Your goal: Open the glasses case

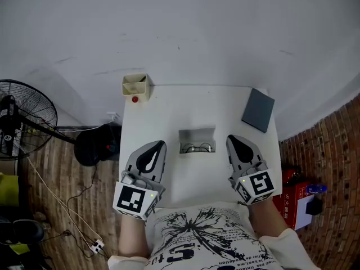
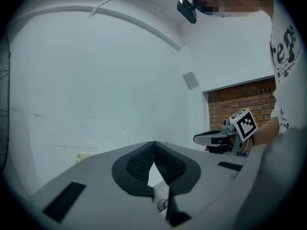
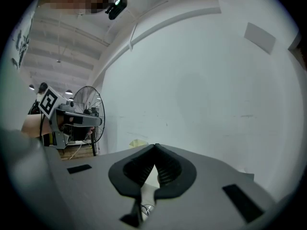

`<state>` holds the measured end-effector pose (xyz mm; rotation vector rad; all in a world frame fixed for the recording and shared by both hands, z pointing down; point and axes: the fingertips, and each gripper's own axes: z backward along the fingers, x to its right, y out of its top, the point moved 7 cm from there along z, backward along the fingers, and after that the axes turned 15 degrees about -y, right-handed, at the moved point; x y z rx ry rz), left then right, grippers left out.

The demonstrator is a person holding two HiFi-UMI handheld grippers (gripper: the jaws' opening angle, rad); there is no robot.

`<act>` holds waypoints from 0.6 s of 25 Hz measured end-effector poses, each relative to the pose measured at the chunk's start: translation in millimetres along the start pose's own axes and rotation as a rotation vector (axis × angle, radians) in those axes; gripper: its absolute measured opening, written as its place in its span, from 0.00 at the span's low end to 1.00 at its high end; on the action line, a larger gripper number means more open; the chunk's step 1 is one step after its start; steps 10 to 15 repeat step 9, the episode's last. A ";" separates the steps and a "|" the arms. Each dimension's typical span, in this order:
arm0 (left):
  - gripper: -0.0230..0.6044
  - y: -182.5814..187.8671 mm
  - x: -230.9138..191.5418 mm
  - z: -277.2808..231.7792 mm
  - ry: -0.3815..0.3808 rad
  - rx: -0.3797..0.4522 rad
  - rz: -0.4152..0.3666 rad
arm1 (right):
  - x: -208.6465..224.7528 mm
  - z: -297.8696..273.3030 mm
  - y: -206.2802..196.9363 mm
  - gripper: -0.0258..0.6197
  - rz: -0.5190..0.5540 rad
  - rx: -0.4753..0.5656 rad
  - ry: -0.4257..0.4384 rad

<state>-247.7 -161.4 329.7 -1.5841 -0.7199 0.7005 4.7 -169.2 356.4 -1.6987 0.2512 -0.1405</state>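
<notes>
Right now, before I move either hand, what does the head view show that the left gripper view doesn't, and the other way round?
Head view only: the whole glasses case, with the glasses lying in it, the dark grey pad and the fan. Left gripper view only: the left gripper close up, its tongs shut, ribbed pads together with nothing between them, and a grey square on the wall. Both: the right gripper, the beige box and a glimpse of the glasses.

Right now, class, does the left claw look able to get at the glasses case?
Probably yes: the left claw, shut, is just left of the glasses case, apart from it, with only bare white table between them.
</notes>
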 end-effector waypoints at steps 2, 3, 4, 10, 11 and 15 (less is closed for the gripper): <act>0.06 -3.3 -1.2 -0.7 0.002 0.000 0.007 | -0.3 -1.3 -1.3 0.06 -0.002 -0.002 -0.001; 0.06 -5.1 -1.8 -0.6 0.004 -0.001 0.009 | -0.6 -1.7 -2.1 0.06 -0.002 -0.004 -0.002; 0.06 -6.8 -2.2 -0.2 0.008 -0.002 0.012 | -0.9 -1.8 -3.1 0.06 -0.003 -0.007 -0.002; 0.06 -13.8 -3.7 2.8 0.014 -0.009 0.020 | -4.0 -2.5 -6.0 0.06 -0.006 -0.020 -0.005; 0.06 -13.8 -3.7 2.8 0.014 -0.009 0.020 | -4.0 -2.5 -6.0 0.06 -0.006 -0.020 -0.005; 0.06 -13.8 -3.7 2.8 0.014 -0.009 0.020 | -4.0 -2.5 -6.0 0.06 -0.006 -0.020 -0.005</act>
